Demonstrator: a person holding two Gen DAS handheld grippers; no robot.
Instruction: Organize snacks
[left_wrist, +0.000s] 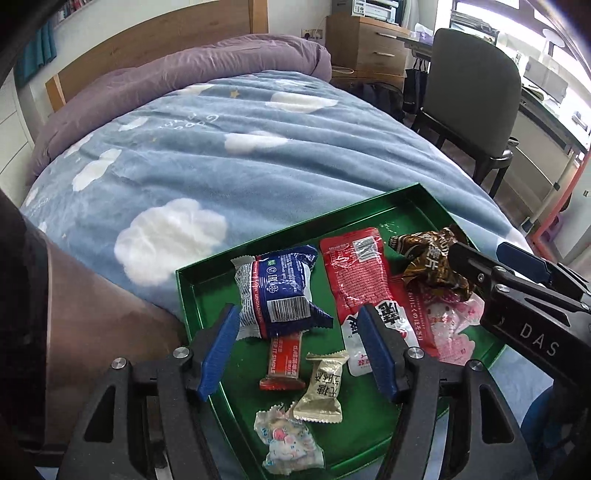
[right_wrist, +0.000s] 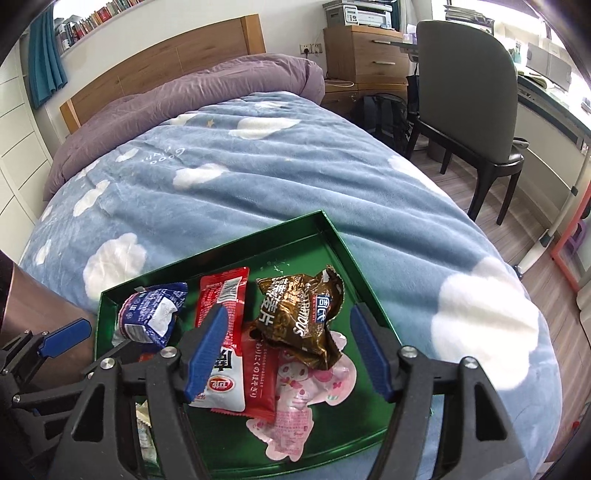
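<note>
Nearest, left gripper (left_wrist: 299, 347) and right gripper (right_wrist: 288, 354), blue pads spread wide, gripping nothing. Below them, glossy green tray (left_wrist: 192, 288) on the bed: crinkled brown foil packet (right_wrist: 303, 317), flat red pouch (left_wrist: 351, 273), puffy blue packet (left_wrist: 277, 291). Beyond, fleecy cloud-print blanket (right_wrist: 258, 177), wooden headboard (right_wrist: 177, 55), grey chair (right_wrist: 469, 92).

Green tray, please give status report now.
Left hand-held gripper open, right hand-held gripper open, both empty. Snacks in green tray on bed. Brown wrapper crumpled atop pile.
</note>
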